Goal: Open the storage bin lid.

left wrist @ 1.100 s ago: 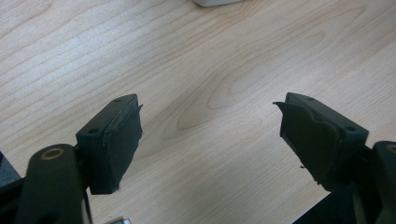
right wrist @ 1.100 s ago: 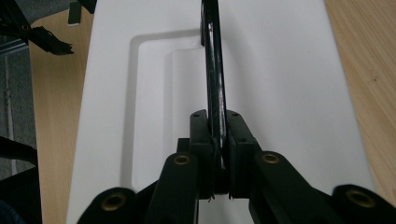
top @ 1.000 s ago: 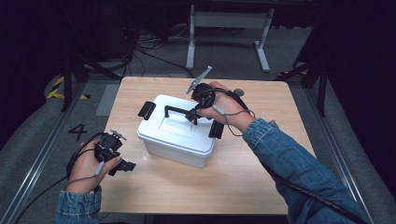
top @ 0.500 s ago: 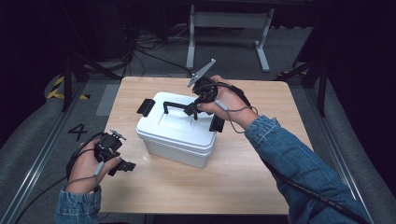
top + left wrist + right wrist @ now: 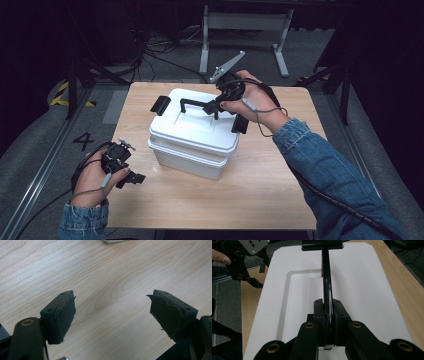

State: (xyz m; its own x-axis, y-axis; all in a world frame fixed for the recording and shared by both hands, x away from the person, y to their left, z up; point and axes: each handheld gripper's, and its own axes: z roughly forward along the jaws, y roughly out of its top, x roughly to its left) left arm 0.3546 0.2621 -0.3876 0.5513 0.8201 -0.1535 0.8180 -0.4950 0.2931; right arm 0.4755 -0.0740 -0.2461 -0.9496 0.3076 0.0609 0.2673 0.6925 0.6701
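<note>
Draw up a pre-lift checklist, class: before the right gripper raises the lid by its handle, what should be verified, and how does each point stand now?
1. Right gripper shut on the black handle: ok, the jaws clamp it on both sides.
2. Grip centred along the handle: not ok, it sits near one end in the high view.
3. Side latches released: cannot tell.
4. Left gripper clear of the white box: ok, open over bare table.
5. Lid seated level: cannot tell.

Lab or studio space: bare wooden table point(image 5: 260, 190), dark surroundings, floor cables point(image 5: 165, 45), metal stand point(image 5: 245, 30), hazard tape point(image 5: 62, 95).
</note>
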